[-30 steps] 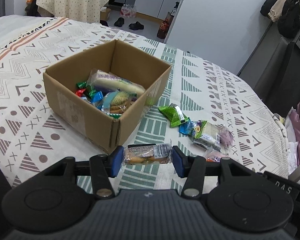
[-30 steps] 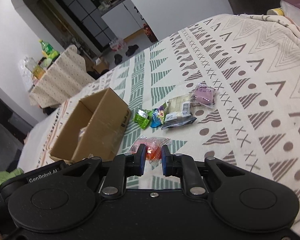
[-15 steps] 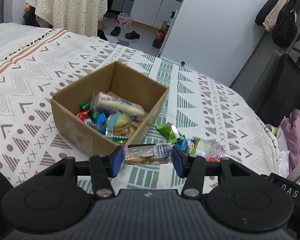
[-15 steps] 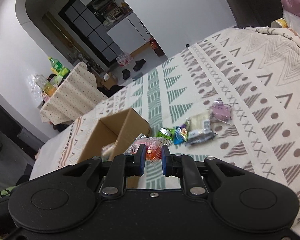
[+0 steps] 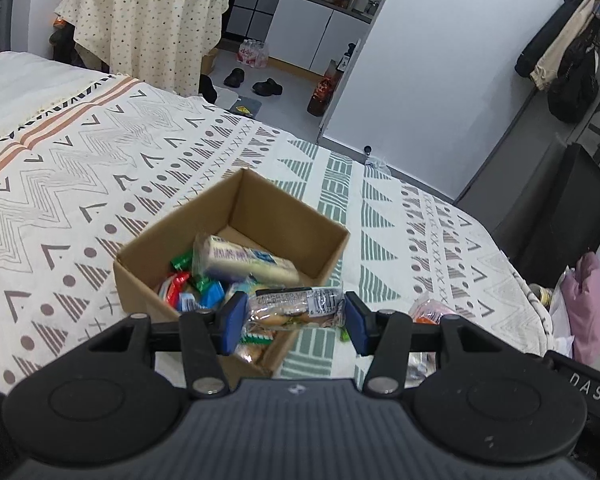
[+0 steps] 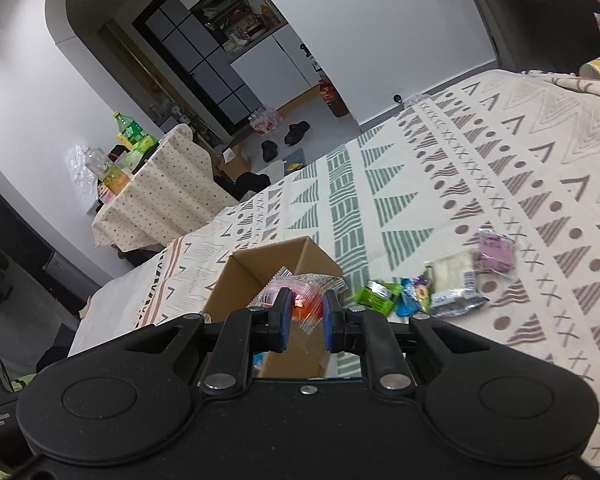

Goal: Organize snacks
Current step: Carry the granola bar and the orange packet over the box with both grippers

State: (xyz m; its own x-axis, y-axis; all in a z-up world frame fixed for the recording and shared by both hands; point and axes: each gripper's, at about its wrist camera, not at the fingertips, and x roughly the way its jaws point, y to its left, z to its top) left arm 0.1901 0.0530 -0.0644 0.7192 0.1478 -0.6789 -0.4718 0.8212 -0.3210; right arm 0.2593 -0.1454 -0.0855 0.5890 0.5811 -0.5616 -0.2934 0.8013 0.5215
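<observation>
An open cardboard box (image 5: 204, 236) sits on the patterned bedspread and holds several wrapped snacks, among them a long pale packet (image 5: 240, 260). My left gripper (image 5: 294, 316) is shut on a clear-wrapped biscuit packet (image 5: 296, 307), held above the box's near corner. My right gripper (image 6: 305, 314) is shut on a red and orange clear-wrapped snack (image 6: 300, 290), held above the box (image 6: 256, 276). Loose snacks lie on the bed to the right of the box: a green packet (image 6: 376, 295), a blue packet (image 6: 412, 299), a white packet (image 6: 454, 276) and a pink packet (image 6: 496, 250).
The bedspread (image 5: 80, 168) spreads wide to the left and behind the box. A cloth-covered table (image 5: 148, 32) with bottles stands beyond the bed. Shoes (image 5: 266, 85) lie on the floor. A dark cabinet (image 5: 556, 216) and pink cloth (image 5: 588, 304) are at the right.
Both grippers have risen with their snacks and moved toward the box. The box now sits lower and smaller in both views.
</observation>
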